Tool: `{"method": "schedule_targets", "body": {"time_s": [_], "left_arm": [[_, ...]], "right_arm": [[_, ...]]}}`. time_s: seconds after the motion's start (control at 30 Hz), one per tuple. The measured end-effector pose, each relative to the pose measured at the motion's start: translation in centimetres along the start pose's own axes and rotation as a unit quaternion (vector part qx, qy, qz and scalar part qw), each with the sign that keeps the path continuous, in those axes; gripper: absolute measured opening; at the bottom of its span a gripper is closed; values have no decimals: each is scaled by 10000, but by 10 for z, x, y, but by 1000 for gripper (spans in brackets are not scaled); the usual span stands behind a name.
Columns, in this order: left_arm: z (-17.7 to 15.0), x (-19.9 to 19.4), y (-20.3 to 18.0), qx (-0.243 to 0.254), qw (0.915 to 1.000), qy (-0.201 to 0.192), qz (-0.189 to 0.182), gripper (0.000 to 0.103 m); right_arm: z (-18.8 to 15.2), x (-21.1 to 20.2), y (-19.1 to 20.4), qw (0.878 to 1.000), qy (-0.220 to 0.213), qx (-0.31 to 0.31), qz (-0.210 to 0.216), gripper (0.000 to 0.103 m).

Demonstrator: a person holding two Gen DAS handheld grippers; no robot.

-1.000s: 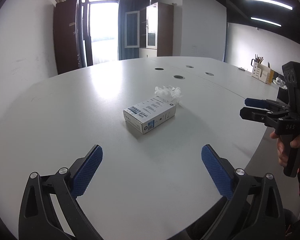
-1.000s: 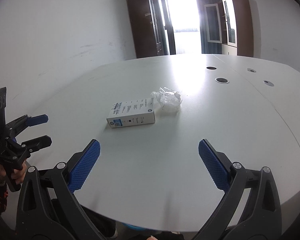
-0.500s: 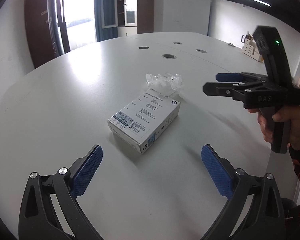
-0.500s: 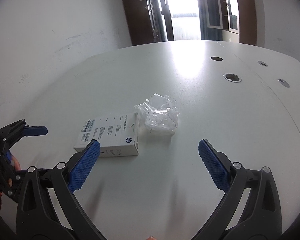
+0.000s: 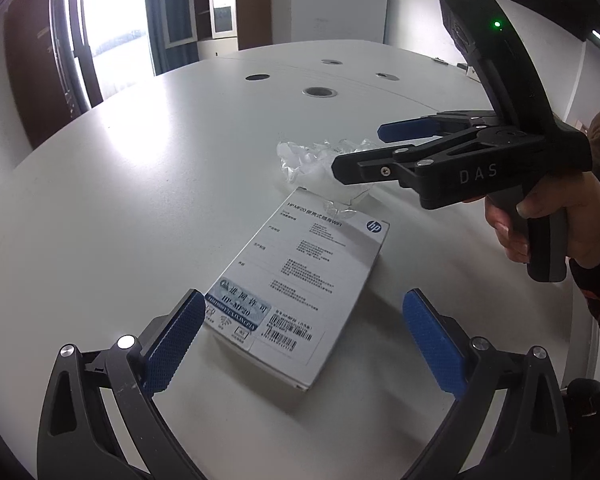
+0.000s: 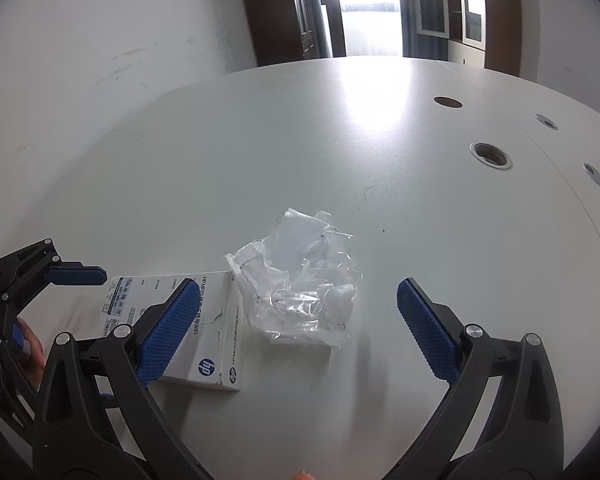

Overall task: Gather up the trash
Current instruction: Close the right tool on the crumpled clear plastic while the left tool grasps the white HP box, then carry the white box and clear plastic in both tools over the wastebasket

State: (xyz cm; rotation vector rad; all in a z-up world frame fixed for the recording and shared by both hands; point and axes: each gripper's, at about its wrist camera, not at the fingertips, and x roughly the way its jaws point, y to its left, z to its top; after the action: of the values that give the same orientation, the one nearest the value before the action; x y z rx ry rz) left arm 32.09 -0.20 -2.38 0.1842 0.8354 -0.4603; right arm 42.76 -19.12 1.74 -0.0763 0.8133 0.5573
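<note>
A white HP carton (image 5: 300, 284) lies flat on the white table, with a crumpled clear plastic wrapper (image 5: 312, 164) touching its far end. My left gripper (image 5: 300, 340) is open, its blue pads on either side of the carton's near end. My right gripper (image 6: 300, 328) is open too, straddling the wrapper (image 6: 300, 280), with its left pad over the carton (image 6: 216, 344). In the left wrist view the right gripper (image 5: 360, 148) hovers over the wrapper, held by a hand (image 5: 540, 224). The left gripper (image 6: 72, 280) shows at the left edge of the right wrist view.
The round white table (image 6: 340, 140) has several cable holes (image 6: 492, 156) beyond the trash. A white wall (image 6: 120, 32) stands to the left; dark cabinets and a bright window (image 6: 364, 4) are at the far end.
Both grippers have moved forward and down toward the table. The left one now frames the carton's near end; the right one now straddles the wrapper. Carton and wrapper have not moved.
</note>
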Motion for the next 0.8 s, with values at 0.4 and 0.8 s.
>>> {"method": "schedule_targets", "body": {"time_s": [0.4, 0.8], "left_arm": [[8, 35, 10, 589, 9970, 498, -69, 97], [-21, -7, 5, -757, 9965, 211, 299, 80]], "right_arm": [[-4, 17, -7, 9990, 402, 98, 138, 58], [-22, -27, 14, 9999, 3, -108, -45, 37]]}}
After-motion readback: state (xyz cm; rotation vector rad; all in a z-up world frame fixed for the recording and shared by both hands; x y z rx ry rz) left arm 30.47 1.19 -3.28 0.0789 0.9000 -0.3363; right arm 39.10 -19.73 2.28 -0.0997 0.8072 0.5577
